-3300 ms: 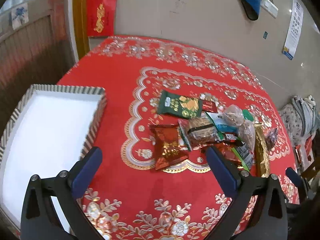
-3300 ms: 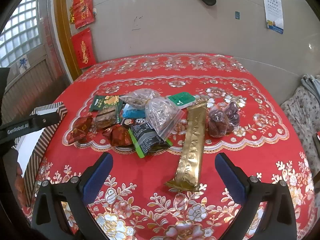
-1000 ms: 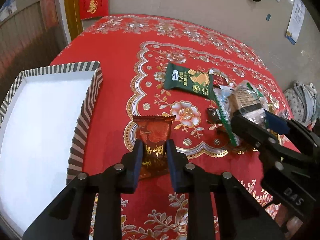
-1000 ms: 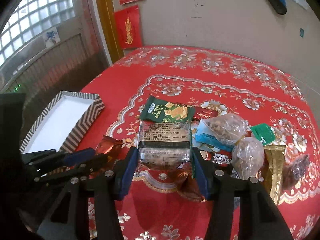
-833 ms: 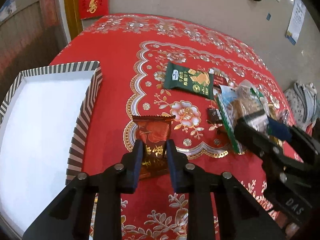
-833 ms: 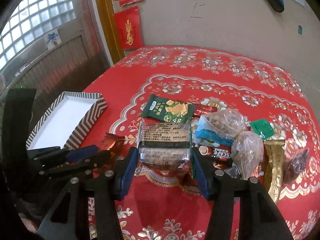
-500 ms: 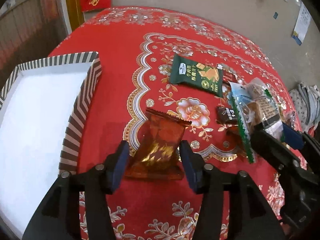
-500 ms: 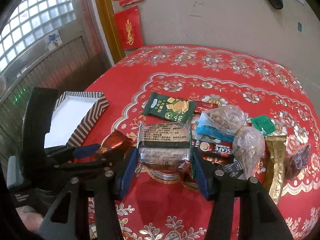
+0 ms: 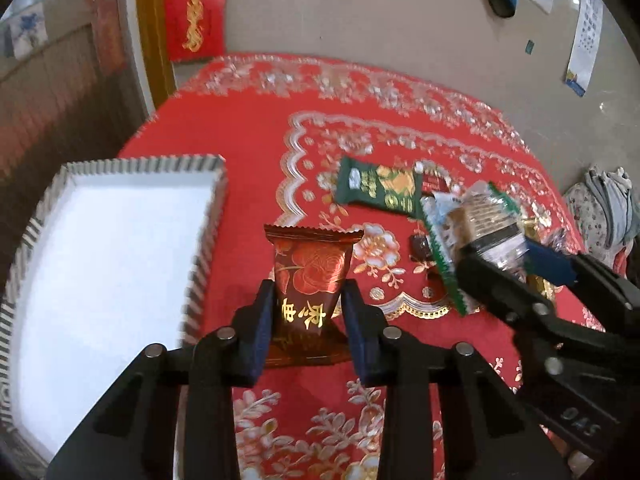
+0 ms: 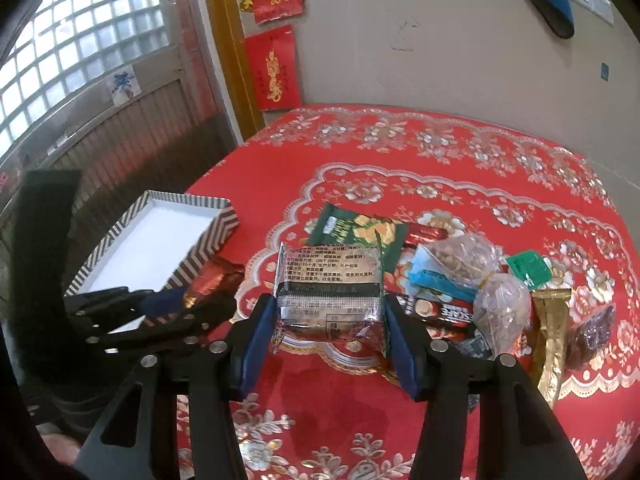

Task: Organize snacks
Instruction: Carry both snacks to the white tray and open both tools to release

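Left wrist view: left gripper [image 9: 308,316], jaws just closing, clamps the red rose packet [image 9: 310,280] at centre frame, long axis pointing up-frame. Striped tray [image 9: 208,236] lies left

Right wrist view: right gripper [image 10: 330,336] grips the clear biscuit packet [image 10: 328,280] centrally, long axis across the frame

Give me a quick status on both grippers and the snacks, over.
Left gripper just closing on red rose-print packet, lifted. Right gripper shut on clear biscuit pack. Striped tray empty, path clear. Over.
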`<state>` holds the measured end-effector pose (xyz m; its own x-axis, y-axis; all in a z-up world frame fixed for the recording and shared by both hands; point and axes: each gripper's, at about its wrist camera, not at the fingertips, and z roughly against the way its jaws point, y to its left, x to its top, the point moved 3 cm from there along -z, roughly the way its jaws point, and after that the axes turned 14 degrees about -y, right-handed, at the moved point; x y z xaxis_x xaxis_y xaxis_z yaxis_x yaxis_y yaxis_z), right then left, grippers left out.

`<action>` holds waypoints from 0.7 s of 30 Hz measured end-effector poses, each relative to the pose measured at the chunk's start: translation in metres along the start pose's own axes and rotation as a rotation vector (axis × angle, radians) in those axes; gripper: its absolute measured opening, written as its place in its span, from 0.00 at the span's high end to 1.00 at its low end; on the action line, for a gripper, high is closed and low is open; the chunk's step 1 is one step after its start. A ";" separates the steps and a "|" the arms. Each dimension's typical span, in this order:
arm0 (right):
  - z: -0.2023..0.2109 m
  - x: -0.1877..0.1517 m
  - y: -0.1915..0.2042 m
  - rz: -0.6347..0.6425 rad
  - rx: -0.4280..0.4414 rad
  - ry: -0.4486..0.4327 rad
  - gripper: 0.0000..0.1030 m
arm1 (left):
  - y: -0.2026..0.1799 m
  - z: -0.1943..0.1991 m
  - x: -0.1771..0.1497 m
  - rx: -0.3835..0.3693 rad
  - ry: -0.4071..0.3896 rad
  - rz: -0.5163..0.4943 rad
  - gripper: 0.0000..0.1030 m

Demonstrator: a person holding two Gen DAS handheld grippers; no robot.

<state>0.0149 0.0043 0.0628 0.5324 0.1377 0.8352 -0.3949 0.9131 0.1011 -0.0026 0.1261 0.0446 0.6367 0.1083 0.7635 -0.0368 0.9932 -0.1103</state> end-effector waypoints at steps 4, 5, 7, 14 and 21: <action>0.001 0.008 0.018 0.022 0.020 -0.013 0.47 | 0.017 0.019 0.009 0.026 -0.037 -0.003 0.70; 0.000 0.010 0.023 0.026 0.028 -0.015 0.47 | 0.022 0.023 0.011 0.037 -0.046 -0.004 0.70; -0.002 0.014 0.034 0.036 0.046 -0.017 0.47 | 0.033 0.029 0.015 0.053 -0.056 -0.001 0.70; -0.019 0.021 0.079 0.071 0.116 -0.007 0.47 | 0.087 0.035 0.030 0.146 -0.072 0.013 0.70; -0.051 0.029 0.127 0.118 0.192 0.018 0.47 | 0.150 0.010 0.038 0.211 -0.018 0.083 0.70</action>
<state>0.0181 0.1433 0.0720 0.4868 0.2481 0.8375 -0.5899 0.8005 0.1057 0.0085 0.2791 0.0631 0.6112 0.1894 0.7685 -0.2500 0.9674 -0.0396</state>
